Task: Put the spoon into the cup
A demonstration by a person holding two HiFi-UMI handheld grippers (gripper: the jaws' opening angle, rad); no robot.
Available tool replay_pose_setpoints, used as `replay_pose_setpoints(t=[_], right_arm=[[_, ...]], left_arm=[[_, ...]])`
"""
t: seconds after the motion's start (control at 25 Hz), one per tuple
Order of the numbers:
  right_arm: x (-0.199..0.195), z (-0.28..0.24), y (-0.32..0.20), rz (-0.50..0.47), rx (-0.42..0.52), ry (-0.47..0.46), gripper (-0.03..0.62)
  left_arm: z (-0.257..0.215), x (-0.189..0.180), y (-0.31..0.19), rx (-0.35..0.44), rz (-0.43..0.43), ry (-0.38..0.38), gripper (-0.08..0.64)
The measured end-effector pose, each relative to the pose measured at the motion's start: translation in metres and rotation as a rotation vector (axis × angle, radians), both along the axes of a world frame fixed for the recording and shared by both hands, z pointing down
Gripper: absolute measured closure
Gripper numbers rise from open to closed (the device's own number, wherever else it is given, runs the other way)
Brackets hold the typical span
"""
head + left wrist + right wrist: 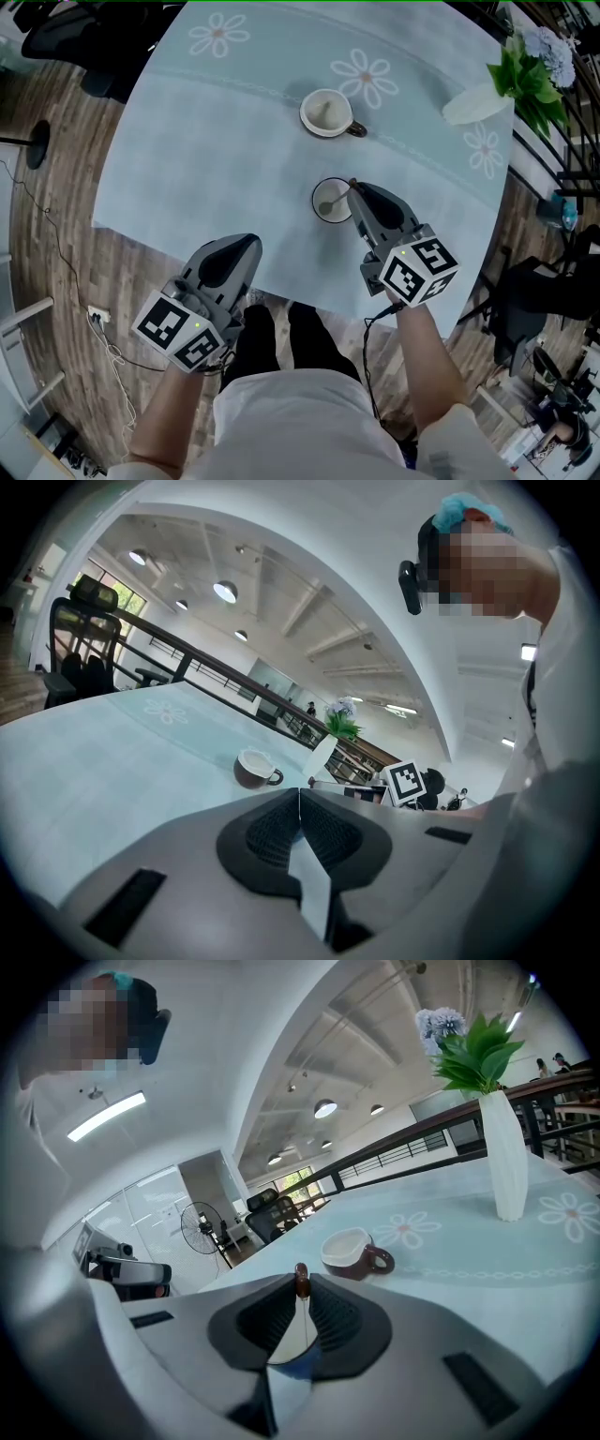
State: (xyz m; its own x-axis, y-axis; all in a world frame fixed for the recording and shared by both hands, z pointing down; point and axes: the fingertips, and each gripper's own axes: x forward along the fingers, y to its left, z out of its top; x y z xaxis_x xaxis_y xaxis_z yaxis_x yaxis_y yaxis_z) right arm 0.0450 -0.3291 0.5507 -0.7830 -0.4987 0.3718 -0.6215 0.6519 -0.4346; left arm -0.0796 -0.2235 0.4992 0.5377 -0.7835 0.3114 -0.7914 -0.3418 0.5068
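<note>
Two brown cups with white insides stand on the pale blue tablecloth. The near cup (pixel 320 190) sits just left of my right gripper (pixel 355 191). That gripper is shut on the spoon; its brown handle tip (pixel 300 1280) pokes up between the jaws. The spoon's bowl (pixel 327 208) lies inside the near cup. Farther back stands the second cup (pixel 326 113), handle to the right, also seen as the far cup (pixel 354 1252) and the same far cup (pixel 255 768). My left gripper (pixel 247 247) hangs at the table's near edge, shut and holding nothing.
A white vase with green leaves and blue flowers (pixel 487 98) stands at the table's far right; the vase (pixel 506 1162) also shows in the right gripper view. Black office chairs (pixel 75 37) stand beyond the table's left. Wooden floor surrounds the table.
</note>
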Motion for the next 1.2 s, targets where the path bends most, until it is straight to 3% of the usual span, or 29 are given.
replay_pose_setpoints(t=[0.96, 1.2], right_arm=[[0.007, 0.013, -0.005, 0.037, -0.031, 0.059, 0.534], [0.01, 0.003, -0.004, 0.048, -0.035, 0.039, 0.489]], left_arm=[[-0.008, 0.003, -0.006, 0.013, 0.016, 0.002, 0.538], [-0.017, 0.005, -0.007, 0.029, 0.035, 0.0, 0.538]])
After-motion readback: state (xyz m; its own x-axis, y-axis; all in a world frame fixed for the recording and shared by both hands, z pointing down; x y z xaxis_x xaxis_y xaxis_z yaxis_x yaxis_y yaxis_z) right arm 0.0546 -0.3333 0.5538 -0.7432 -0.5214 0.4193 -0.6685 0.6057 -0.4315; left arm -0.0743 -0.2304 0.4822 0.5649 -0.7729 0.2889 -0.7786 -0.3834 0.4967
